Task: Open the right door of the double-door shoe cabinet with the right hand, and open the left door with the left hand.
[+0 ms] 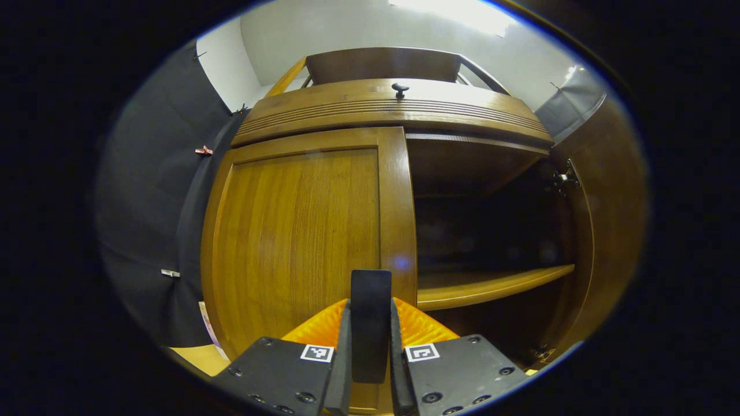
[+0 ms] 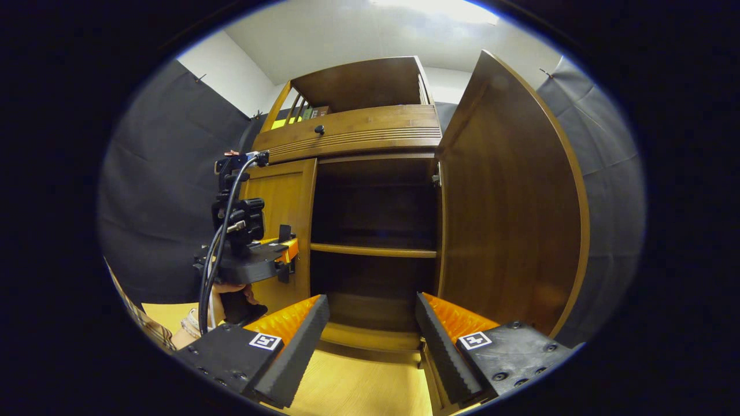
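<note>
On the left, the left door (image 1: 300, 237) of the shoe cabinet (image 1: 381, 107) is closed, flush with the frame. The left hand-held gripper (image 1: 370, 323) is pressed up against its inner edge, both fingers clamped on a dark upright handle (image 1: 370, 300) that stands between them. From the right gripper view, this left hand-held gripper (image 2: 283, 254) shows at the door's (image 2: 283, 214) edge, held from below by a hand (image 2: 228, 297) with a cable trailing down.

In the middle, a small dark knob (image 1: 399, 88) sits on the drawer front above the doors. The right half of the cabinet stands open, dark inside, with a shelf (image 2: 373, 250) running across.

On the right, the right door (image 2: 509, 225) is swung wide out. The right hand-held gripper (image 2: 373, 329) hangs in front of the opening, its fingers spread wide with nothing between them, above the light wooden floor (image 2: 358, 387).
</note>
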The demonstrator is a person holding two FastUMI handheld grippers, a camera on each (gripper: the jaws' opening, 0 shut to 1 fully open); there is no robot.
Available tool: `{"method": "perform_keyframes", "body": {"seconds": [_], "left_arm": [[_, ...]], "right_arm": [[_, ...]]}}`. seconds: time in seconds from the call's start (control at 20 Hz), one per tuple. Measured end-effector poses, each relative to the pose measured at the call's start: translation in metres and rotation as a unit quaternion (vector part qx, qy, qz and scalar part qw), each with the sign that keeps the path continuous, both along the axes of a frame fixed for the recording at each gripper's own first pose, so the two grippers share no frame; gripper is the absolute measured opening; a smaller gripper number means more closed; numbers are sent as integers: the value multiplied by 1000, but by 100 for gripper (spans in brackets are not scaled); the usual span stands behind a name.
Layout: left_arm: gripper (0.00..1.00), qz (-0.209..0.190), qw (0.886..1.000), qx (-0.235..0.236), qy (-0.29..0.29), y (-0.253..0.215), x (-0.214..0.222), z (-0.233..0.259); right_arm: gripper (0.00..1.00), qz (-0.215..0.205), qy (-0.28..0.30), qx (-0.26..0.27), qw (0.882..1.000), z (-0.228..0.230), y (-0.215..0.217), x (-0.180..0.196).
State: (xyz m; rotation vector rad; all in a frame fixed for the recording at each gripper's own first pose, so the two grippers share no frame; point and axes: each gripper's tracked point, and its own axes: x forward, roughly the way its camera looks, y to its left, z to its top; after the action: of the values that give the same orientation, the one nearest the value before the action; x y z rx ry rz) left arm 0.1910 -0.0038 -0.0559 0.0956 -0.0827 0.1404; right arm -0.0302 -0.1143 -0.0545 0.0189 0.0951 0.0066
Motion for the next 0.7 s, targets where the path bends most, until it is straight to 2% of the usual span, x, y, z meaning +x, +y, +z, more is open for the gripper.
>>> {"method": "perform_keyframes", "body": {"seconds": [0.4,0.7], "left_arm": [[29,-51,998,-38,26,6,-52,3],[30,-66,996,-47,39,17,-88,5]], "right_arm": [[95,0,-7,23,1000,4,5,5],[96,20,4,33,999,-1,28,2]]}}
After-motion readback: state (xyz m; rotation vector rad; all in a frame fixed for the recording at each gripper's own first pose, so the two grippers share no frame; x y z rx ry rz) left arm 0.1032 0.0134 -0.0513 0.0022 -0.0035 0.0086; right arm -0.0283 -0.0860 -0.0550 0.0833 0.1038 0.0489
